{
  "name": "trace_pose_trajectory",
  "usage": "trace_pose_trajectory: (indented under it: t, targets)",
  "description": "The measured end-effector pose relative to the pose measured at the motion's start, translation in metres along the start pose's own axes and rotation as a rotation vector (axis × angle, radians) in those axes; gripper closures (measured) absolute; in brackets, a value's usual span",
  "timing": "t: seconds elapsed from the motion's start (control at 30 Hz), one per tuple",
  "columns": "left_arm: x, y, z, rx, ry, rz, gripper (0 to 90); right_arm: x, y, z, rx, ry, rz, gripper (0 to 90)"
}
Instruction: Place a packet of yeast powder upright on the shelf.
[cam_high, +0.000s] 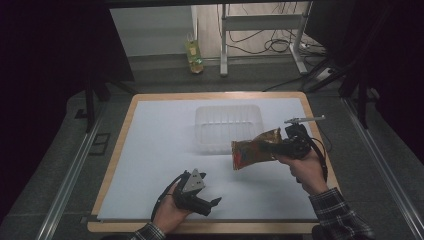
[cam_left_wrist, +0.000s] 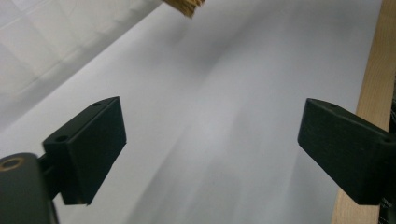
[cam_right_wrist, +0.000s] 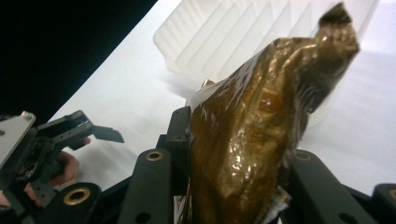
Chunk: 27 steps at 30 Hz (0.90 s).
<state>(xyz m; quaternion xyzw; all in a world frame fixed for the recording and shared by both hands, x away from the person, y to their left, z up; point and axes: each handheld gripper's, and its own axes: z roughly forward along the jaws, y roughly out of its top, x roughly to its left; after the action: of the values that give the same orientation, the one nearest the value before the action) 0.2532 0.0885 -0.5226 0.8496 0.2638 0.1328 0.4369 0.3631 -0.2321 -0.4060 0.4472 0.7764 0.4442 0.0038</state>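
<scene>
step: carrying snack bag (cam_high: 256, 148) toward clear tray (cam_high: 228, 128) at 11 o'clock
right gripper (cam_high: 286, 145): clamping the bag
left gripper (cam_high: 209, 200): spread, empty
next: lowering bag into tray, releasing

**Materials and surface finish as observed**

Snack bag (cam_right_wrist: 252, 140): thin plastic film, golden-brown, highly glossy, crinkled, with bright highlights along the creases.

Container (cam_high: 228, 128): translucent whitish plastic, ribbed walls, faint sheen.

Table (cam_high: 120, 145): light wood edge, smooth, matt, grain faintly visible in the left gripper view. Its top is covered by a white sheet (cam_high: 160, 150), paper-like, smooth, matt.

Left gripper (cam_left_wrist: 210, 154): black plastic, matt, finely textured pad faces; grey plate on top looks like dull metal.

Right gripper (cam_right_wrist: 233, 163): black matt plastic with brass-coloured metal bushings.

Sleeve (cam_high: 340, 212): checked woven cloth, matt.
</scene>
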Motion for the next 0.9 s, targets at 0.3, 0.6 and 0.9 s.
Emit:
trace_pose_trajectory:
  t: [0.3, 0.6, 0.9]
  targets:
    - [0.002, -0.002, 0.001, -0.003, 0.013, 0.005, 2.5, -0.013, 0.023, -0.008, -0.038, -0.044, 0.027, 66.4]
    - [0.001, -0.003, 0.002, -0.001, 0.020, 0.021, 2.5, -0.025, 0.048, -0.011, -0.049, -0.111, 0.033, 66.5]
    - [0.001, -0.003, 0.003, 0.002, 0.027, 0.026, 2.5, -0.038, 0.068, -0.001, -0.049, -0.171, 0.043, 66.5]
